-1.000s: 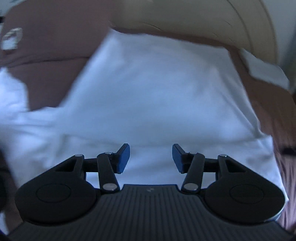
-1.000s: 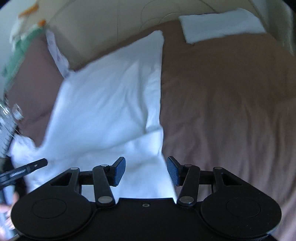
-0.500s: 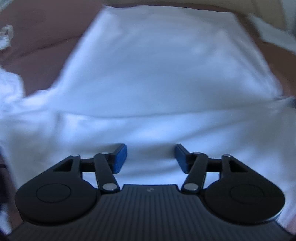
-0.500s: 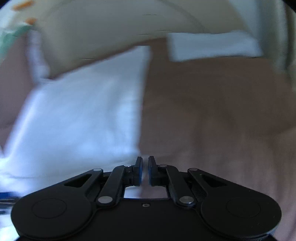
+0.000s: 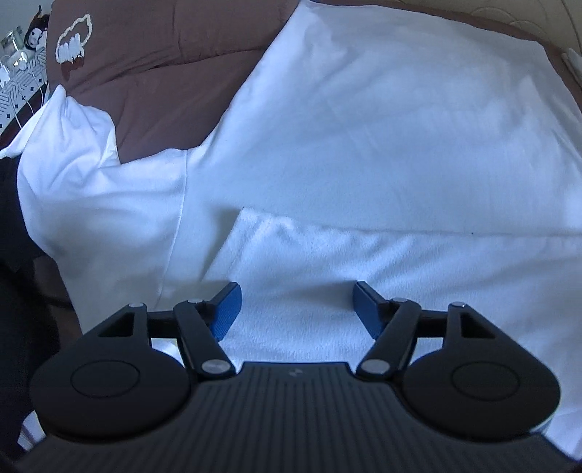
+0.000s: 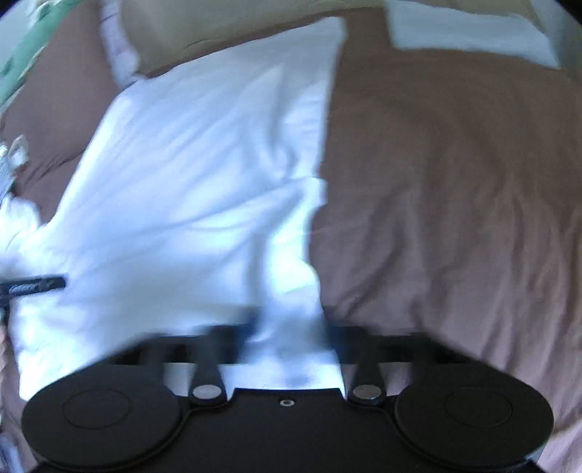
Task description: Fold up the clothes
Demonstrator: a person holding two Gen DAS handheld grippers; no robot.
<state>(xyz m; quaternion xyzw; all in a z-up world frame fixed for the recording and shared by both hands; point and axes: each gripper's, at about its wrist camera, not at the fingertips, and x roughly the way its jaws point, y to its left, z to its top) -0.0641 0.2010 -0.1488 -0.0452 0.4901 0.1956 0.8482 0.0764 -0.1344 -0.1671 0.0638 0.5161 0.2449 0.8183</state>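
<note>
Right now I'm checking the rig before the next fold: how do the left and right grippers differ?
The left gripper is sharp in its view, with blue pads; the right gripper is blurred, its pads dark. The left hovers over the white shirt's middle, the right at the shirt's edge beside the brown bedspread. Both are open and hold nothing.

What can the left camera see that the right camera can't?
Only the left wrist view shows the brown pillow with a white cloud print, the shirt's spread sleeve, and the blue pads of the open left gripper.

Only the right wrist view shows a folded white cloth at the far side, a green patterned fabric, and the blurred right gripper.

Both show the white shirt on the brown bedspread.
</note>
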